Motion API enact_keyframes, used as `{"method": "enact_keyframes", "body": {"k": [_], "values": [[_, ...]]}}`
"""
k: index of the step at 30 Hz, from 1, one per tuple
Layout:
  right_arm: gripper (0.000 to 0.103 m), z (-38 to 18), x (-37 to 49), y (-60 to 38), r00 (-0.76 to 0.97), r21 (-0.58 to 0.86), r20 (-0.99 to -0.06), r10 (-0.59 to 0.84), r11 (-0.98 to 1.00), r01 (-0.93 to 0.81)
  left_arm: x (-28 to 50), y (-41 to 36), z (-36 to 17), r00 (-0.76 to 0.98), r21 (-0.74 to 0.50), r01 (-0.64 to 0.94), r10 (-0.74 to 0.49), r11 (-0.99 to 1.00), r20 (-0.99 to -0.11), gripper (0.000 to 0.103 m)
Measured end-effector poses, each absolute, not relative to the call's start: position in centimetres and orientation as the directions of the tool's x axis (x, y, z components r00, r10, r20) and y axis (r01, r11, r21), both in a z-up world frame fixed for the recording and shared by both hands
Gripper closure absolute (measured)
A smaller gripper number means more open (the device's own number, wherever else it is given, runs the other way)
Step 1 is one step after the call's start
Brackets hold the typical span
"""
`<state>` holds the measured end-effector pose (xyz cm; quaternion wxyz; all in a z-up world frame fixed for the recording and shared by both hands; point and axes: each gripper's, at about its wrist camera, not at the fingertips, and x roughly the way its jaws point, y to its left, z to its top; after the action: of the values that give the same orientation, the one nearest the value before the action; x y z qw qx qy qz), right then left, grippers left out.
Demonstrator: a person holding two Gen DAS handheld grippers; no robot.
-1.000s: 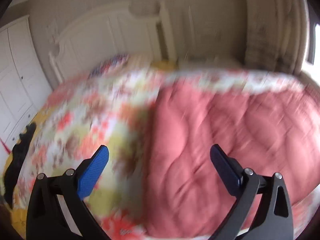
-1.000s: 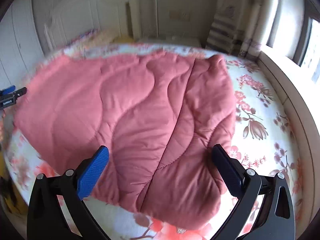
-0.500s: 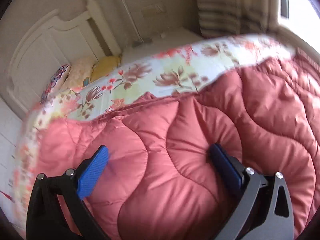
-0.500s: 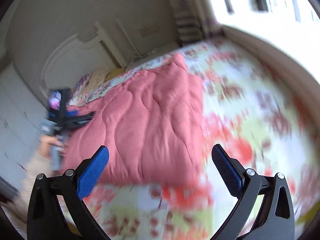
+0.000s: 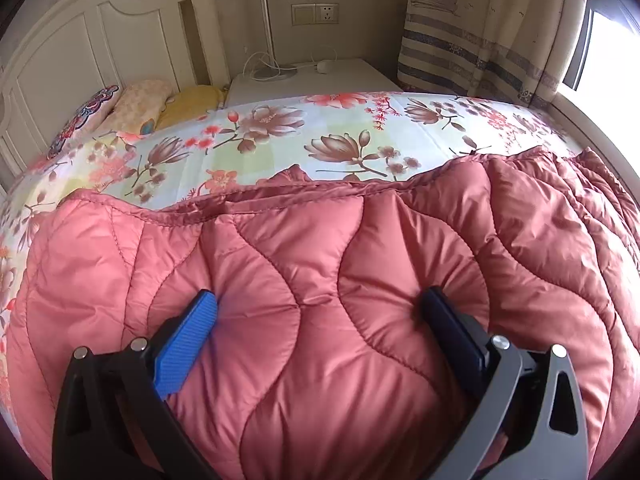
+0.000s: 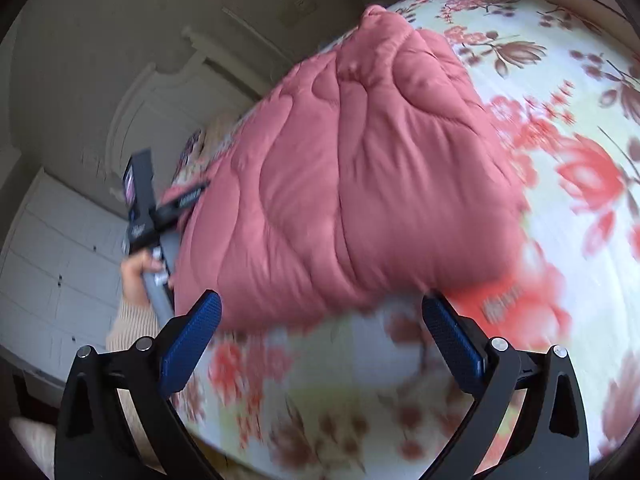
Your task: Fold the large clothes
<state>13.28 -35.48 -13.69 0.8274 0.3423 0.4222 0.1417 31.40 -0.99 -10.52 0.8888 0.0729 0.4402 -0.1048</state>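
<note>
Floral bed point(image 5: 360, 128) | pink quilted coat point(image 5: 320, 280) | both hand-held grippers point(image 5: 320, 312) point(image 6: 320, 316) wide, empty | best pressed flat before pinching an edge

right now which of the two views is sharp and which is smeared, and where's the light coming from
Left wrist view: sharp, the pink quilted garment and floral bedsheet crisp, daylight glaring in from the window at far right, fisheye bending the headboard. Right wrist view: motion blur smears the bedsheet's flowers, worst near the bottom; the right gripper stays sharp.
</note>
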Motion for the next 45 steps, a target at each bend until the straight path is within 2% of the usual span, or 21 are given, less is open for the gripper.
{"method": "enact_keyframes", "body": {"k": [4,8,9,10,11,14,19,23,27,29,32,35,40,45], "values": [[0.004,-13.7,18.0,-34.8,0.669,0.712,-0.572,0.475,0.692,0.118,31.5,-0.8,-10.6,0.586,0.029,0.245,-0.124,0.969,-0.800,0.002],[0.006,-13.7,20.5,-34.9,0.799,0.745,-0.475,0.369,0.652,0.142,31.8,0.0,-10.6,0.596,0.030,0.169,-0.078,0.985,-0.799,0.002],[0.014,-13.7,20.6,-34.9,0.817,0.757,-0.444,0.367,0.641,0.123,31.9,0.2,-10.6,0.597,0.029,0.156,-0.071,0.987,-0.799,0.002],[0.040,-13.8,20.6,-34.9,0.832,0.751,-0.431,0.349,0.649,0.117,31.9,0.3,-10.6,0.598,0.028,0.147,-0.066,0.989,-0.799,0.002],[0.058,-13.8,20.4,-34.9,0.839,0.741,-0.422,0.343,0.664,0.101,31.9,0.5,-10.6,0.600,0.026,0.138,-0.063,0.990,-0.797,0.002],[0.067,-12.6,18.7,-35.0,0.862,0.736,-0.362,0.355,0.677,0.030,31.6,0.2,-10.4,0.611,0.036,0.149,-0.063,0.988,-0.789,0.002],[0.068,-10.4,15.1,-35.8,0.875,0.661,-0.333,0.351,0.749,-0.048,29.9,-2.5,-8.4,0.642,0.125,0.207,-0.038,0.970,-0.766,0.002],[0.068,-10.0,12.3,-36.8,0.888,0.585,-0.340,0.309,0.809,-0.057,29.5,-5.4,-5.7,0.674,0.106,0.240,-0.087,0.965,-0.733,0.002],[0.068,-9.3,10.1,-37.7,0.905,0.528,-0.326,0.272,0.847,-0.064,30.9,-11.3,-8.6,0.630,0.261,0.312,0.006,0.914,-0.777,0.002],[0.068,-9.1,9.4,-38.1,0.907,0.508,-0.333,0.258,0.859,-0.058,31.2,-12.7,-10.6,0.586,0.229,0.346,-0.019,0.910,-0.810,0.002],[0.068,-9.4,9.1,-38.4,0.905,0.498,-0.344,0.250,0.866,-0.049,30.8,-13.0,-10.2,0.607,0.228,0.325,-0.018,0.918,-0.794,0.002],[0.068,-9.1,9.0,-38.1,0.903,0.474,-0.357,0.241,0.879,-0.048,29.1,-11.6,-8.2,0.650,0.245,0.284,0.002,0.927,-0.760,0.003],[0.068,-8.8,8.9,-37.4,0.907,0.427,-0.351,0.231,0.902,-0.065,21.7,-7.1,-4.0,0.706,0.164,0.270,-0.080,0.949,-0.704,0.002],[0.068,-8.7,8.8,-37.0,0.908,0.391,-0.362,0.213,0.918,-0.060,17.7,-7.3,-7.1,0.661,0.190,0.323,-0.077,0.927,-0.746,0.002]]}}
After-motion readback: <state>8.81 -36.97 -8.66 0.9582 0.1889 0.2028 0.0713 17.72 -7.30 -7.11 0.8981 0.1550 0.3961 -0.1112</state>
